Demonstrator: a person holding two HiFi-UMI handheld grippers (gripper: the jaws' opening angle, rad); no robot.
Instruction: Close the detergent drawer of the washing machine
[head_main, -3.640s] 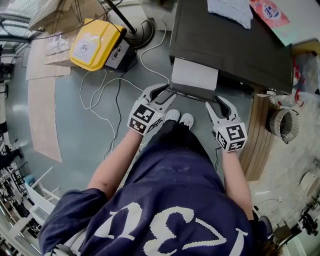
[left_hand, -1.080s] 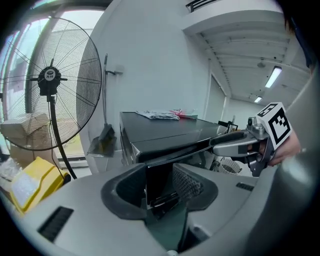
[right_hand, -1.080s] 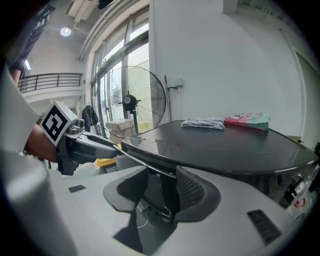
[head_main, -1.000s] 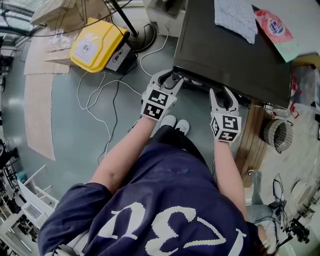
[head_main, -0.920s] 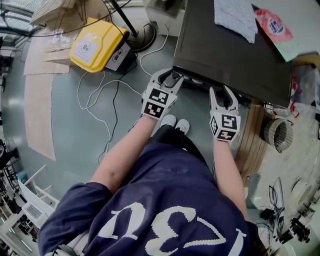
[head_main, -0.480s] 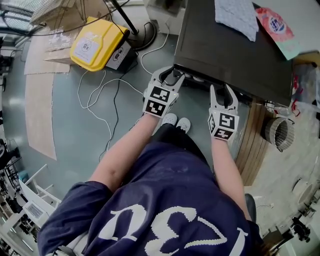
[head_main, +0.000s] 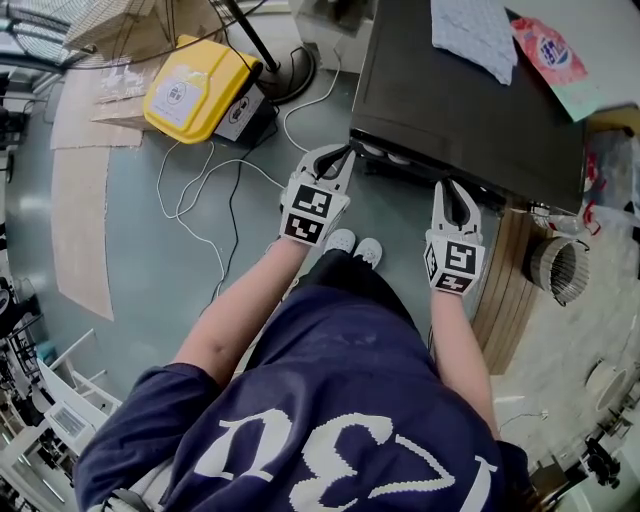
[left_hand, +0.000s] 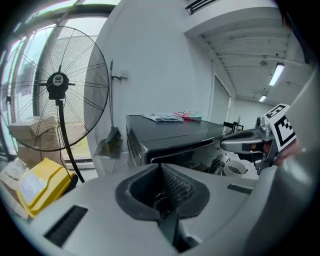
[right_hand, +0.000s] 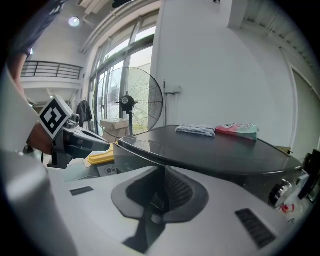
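Grey floor (head_main: 150, 280), 1 washing machine (head_main: 460, 90); 2 just shut, empty: L hand-held gripper (head_main: 343, 154), R hand-held gripper (head_main: 453, 187).

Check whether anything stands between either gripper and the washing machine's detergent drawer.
Nothing visible does. The left gripper and right gripper both sit right at the front edge of the washing machine. Their jaws have just been closing, with nothing between them. In the head view no drawer sticks out from the front.

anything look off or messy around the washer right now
Nothing spilled or damaged. The only untidy bit is a loose white cable snaking over the floor left of the washing machine, near the yellow case. Nothing sticks out of the machine's front.
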